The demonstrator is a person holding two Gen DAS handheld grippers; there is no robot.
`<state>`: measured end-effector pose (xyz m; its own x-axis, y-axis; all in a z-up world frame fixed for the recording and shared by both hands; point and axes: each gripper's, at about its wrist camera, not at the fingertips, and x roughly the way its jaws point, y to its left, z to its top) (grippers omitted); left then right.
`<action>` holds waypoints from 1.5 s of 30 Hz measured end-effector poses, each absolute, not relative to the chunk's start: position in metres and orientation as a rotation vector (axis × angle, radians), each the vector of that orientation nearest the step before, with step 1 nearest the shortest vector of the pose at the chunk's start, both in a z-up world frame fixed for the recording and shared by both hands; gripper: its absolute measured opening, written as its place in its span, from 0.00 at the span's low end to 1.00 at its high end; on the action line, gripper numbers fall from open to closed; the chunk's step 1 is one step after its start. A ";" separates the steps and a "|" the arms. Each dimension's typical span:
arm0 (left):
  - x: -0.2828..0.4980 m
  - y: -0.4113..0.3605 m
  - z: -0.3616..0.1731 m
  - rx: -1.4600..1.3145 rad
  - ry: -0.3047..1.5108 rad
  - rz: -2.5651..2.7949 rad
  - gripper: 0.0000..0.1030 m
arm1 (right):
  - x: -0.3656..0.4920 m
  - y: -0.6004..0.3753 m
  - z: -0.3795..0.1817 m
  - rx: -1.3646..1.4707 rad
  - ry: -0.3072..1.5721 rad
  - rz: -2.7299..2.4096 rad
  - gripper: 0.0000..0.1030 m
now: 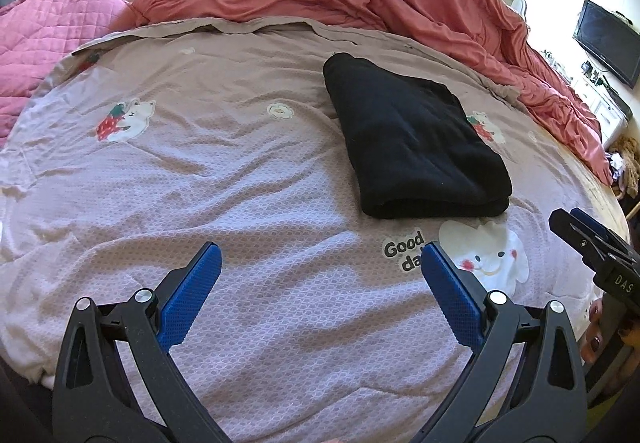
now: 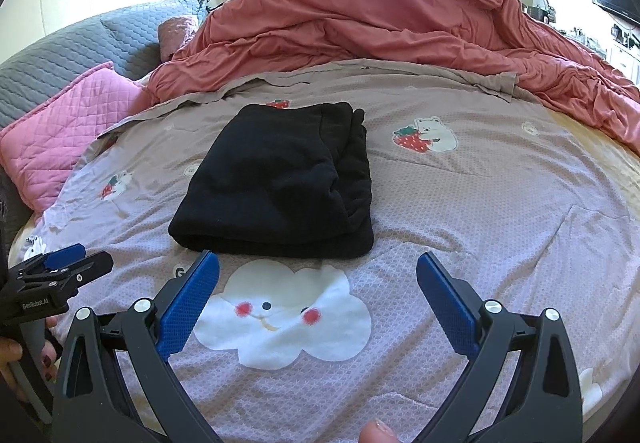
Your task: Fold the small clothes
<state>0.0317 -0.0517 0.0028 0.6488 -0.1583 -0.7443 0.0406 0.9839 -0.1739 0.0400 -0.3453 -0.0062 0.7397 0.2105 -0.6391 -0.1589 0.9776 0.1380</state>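
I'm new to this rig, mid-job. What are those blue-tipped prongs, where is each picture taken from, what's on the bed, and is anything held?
Each picture comes from a camera on a hand-held claw, looking along its two blue fingers. One view shows the left claw, the other the right claw. Both are open and hold nothing. Each claw also shows at the edge of the other's view. On the bedsheet lies a folded black garment. Behind it are a red duvet and a pink pillow.

Left claw (image 1: 320,271) and right claw (image 2: 318,279) both gape wide.
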 end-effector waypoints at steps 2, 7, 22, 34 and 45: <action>0.031 -0.052 0.003 -0.138 0.857 -0.108 0.91 | 0.040 -0.345 -0.006 0.074 0.711 0.201 0.96; 0.031 -0.053 0.005 -0.125 0.859 -0.096 0.91 | 0.039 -0.345 -0.006 0.073 0.711 0.201 0.96; 0.031 -0.052 0.006 -0.129 0.860 -0.098 0.91 | 0.037 -0.348 -0.005 0.064 0.713 0.190 0.96; 0.030 -0.051 0.007 -0.130 0.858 -0.096 0.91 | 0.037 -0.350 -0.005 0.061 0.715 0.185 0.96; 0.030 -0.050 0.008 -0.125 0.858 -0.094 0.91 | 0.037 -0.349 -0.004 0.059 0.714 0.189 0.96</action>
